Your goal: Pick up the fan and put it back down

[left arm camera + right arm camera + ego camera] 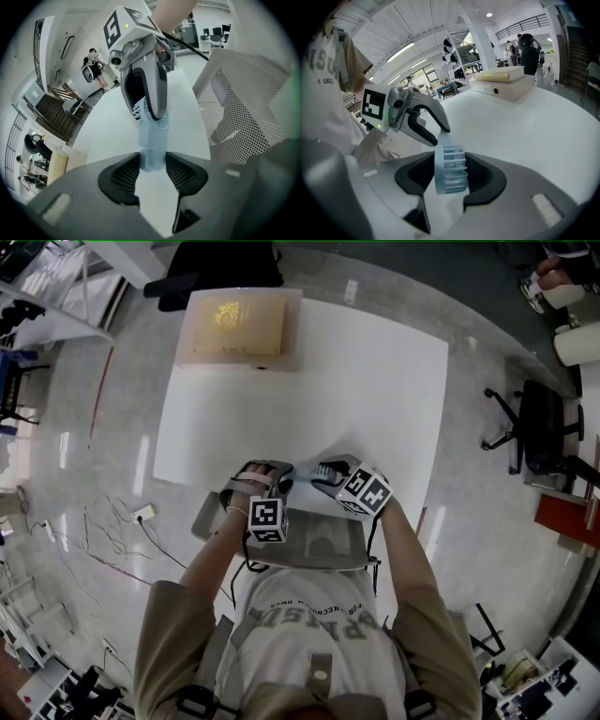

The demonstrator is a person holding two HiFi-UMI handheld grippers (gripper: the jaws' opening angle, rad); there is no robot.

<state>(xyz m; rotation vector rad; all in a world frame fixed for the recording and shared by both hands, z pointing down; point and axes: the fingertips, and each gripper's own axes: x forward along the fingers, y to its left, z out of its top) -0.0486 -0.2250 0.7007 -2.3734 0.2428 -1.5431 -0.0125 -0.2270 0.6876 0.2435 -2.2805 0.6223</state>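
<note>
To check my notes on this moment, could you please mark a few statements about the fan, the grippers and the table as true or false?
1. The left gripper and the right gripper are both closed on the light-blue fan. True.
2. The beige box lies at the table's near edge. False: it lies at the far edge.
3. The right gripper grips the fan's grille. True.
4. The table is black. False: it is white.

The fan [451, 168] is pale blue; the table [375, 381] white; the box [239, 329] cream; the left gripper [152, 171] and right gripper [450, 180] grey, with black ribbed pads [124, 176] and black-and-white patterned cubes [267, 519].
</note>
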